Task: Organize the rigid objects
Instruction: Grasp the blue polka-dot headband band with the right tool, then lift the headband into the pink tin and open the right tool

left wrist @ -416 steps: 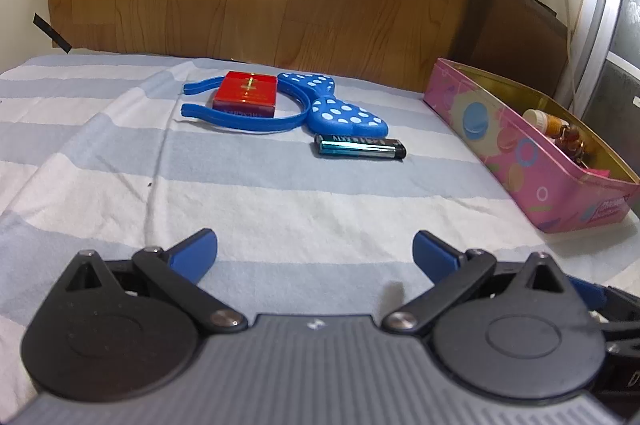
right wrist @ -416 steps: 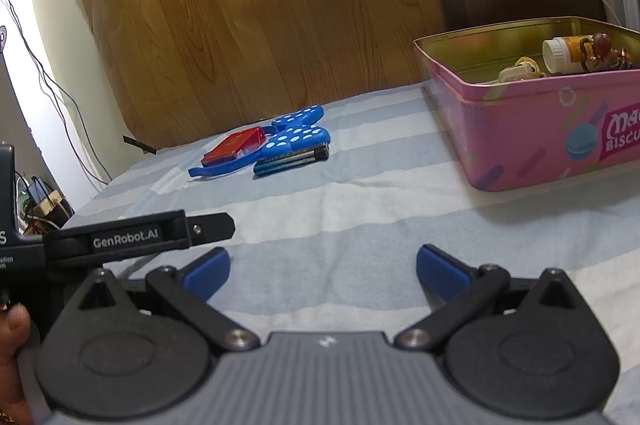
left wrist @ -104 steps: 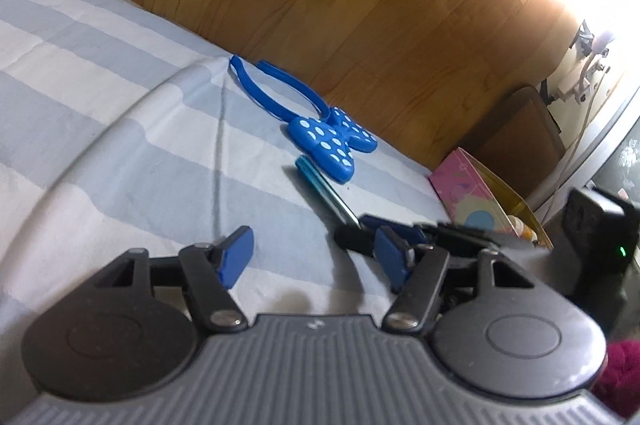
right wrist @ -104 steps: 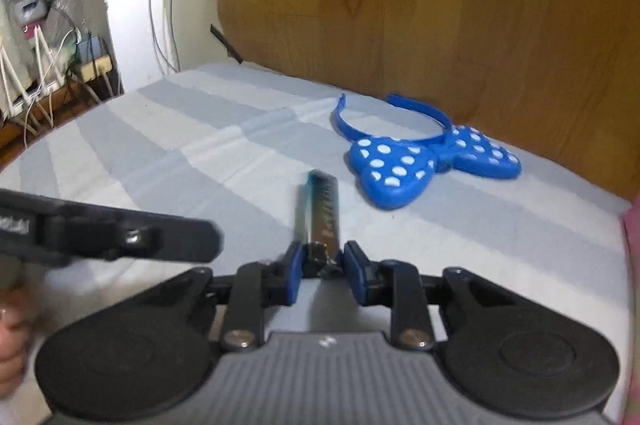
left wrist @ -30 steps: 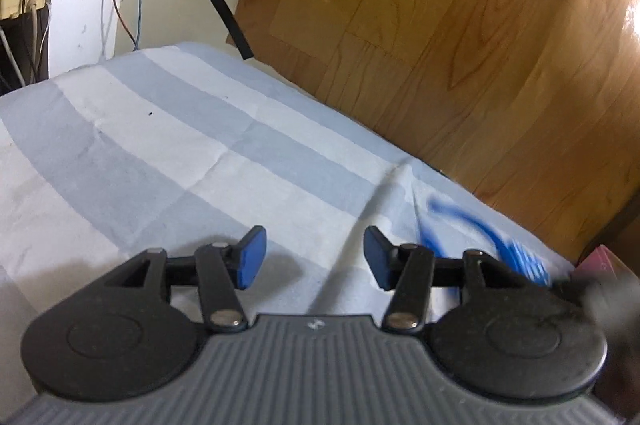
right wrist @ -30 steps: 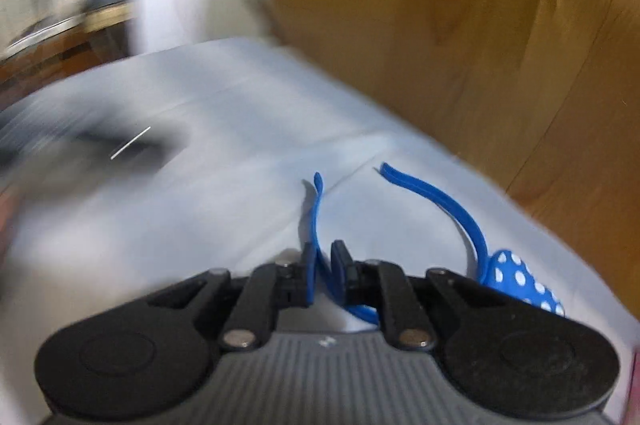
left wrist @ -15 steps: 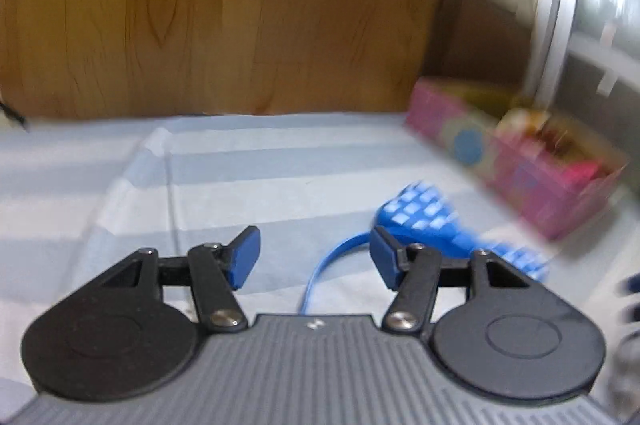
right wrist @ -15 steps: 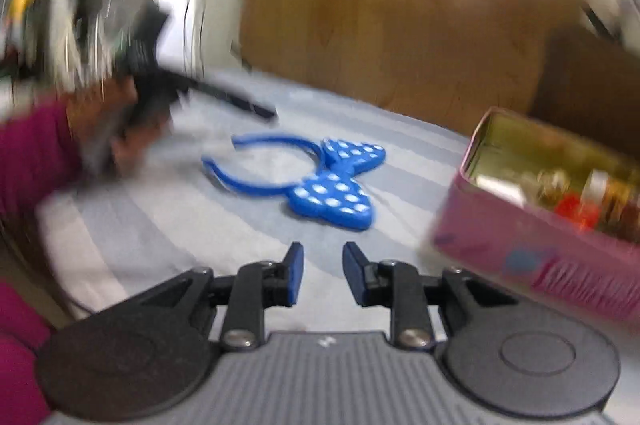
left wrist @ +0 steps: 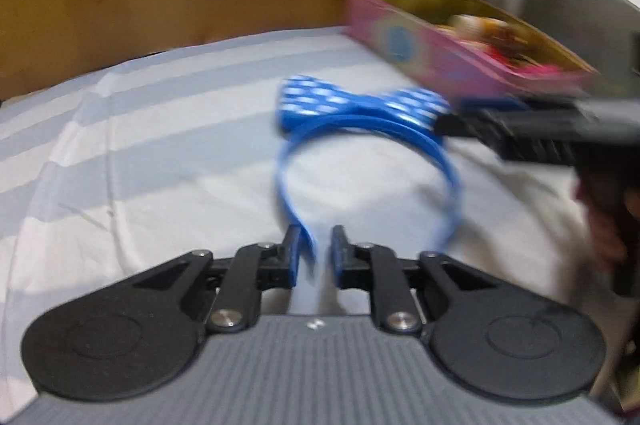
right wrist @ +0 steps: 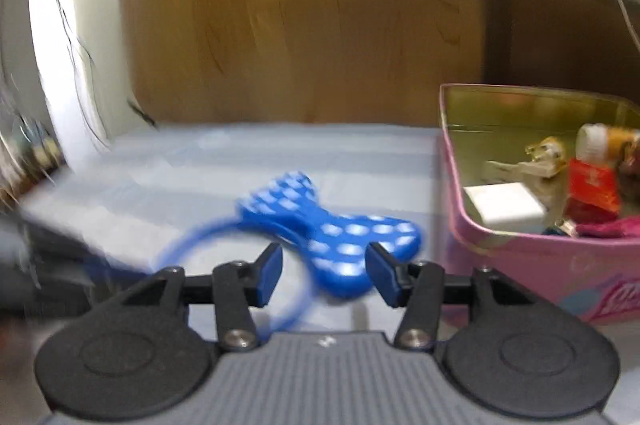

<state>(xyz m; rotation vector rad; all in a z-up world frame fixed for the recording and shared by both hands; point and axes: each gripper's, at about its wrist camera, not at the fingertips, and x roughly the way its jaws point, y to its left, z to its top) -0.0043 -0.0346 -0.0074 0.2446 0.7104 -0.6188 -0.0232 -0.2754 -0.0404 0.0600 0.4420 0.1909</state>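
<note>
Headband (left wrist: 368, 129) tip sits between your left tongs (left wrist: 316, 249), just narrowing without a clear pinch; right tongs (right wrist: 324, 269) just spreading beside the tin (right wrist: 520, 253), likely for a handover.

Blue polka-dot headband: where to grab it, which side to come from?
Take the thin band near a free end. The headband points its open ends at the left claw, bow on the far side, so come from the near side, jaws across the flat strip; the bow is wider and rounded. The left claw's jaws have just been closing, one end between them.
</note>
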